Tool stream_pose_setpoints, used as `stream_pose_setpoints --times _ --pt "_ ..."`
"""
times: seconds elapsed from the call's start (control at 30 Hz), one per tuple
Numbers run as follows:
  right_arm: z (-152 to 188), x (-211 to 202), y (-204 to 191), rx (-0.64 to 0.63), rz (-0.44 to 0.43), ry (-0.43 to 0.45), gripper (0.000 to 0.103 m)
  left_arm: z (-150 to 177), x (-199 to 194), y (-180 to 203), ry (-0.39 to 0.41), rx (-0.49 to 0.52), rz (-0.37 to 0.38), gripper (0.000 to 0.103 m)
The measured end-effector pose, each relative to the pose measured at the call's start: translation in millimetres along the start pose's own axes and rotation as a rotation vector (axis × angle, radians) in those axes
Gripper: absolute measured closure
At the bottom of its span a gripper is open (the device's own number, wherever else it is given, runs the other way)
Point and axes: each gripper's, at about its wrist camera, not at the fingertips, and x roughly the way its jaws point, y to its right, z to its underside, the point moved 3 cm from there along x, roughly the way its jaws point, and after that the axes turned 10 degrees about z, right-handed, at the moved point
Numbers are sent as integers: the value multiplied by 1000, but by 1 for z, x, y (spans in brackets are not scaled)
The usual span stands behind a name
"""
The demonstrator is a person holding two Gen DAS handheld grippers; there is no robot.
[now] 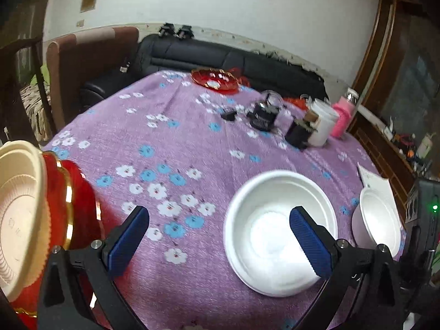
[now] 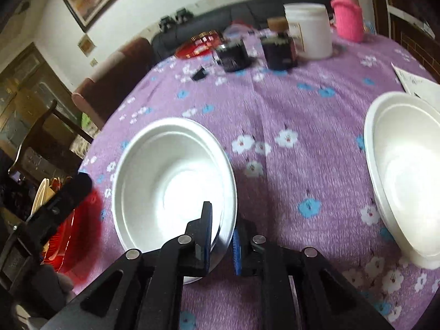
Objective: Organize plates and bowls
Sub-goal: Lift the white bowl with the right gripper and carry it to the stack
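1. Right wrist view: right gripper pinches the near rim of a white foam bowl, jaws narrow on it. An edge-only grip could let it tilt or slip out.
2. A second foam bowl sits well right of the jaws; careless nesting could shove it.
3. Left gripper hangs wide open, empty, with stacked plates to its left.

white bowl: upright, 9 o'clock, rim pinched | second white bowl: upright, 3 o'clock | cream plate on red plates: 8 o'clock
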Motion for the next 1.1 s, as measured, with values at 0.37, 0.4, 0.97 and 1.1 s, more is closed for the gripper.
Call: stream_pose_setpoints --times 0.37,0.4,0.97,1.1 --pt "5 -3 14 4 14 35 86 2 66 24 -206 61 -19 33" --pt "6 -3 15 7 15 34 86 3 71 21 -225 41 -9 42" --pt "15 -52 -18 -11 -185 163 86 17 -15 19 -158 15 -89 81" --pt "23 -65 -52 -66 -242 168 86 16 -57 1 -106 -6 -110 81"
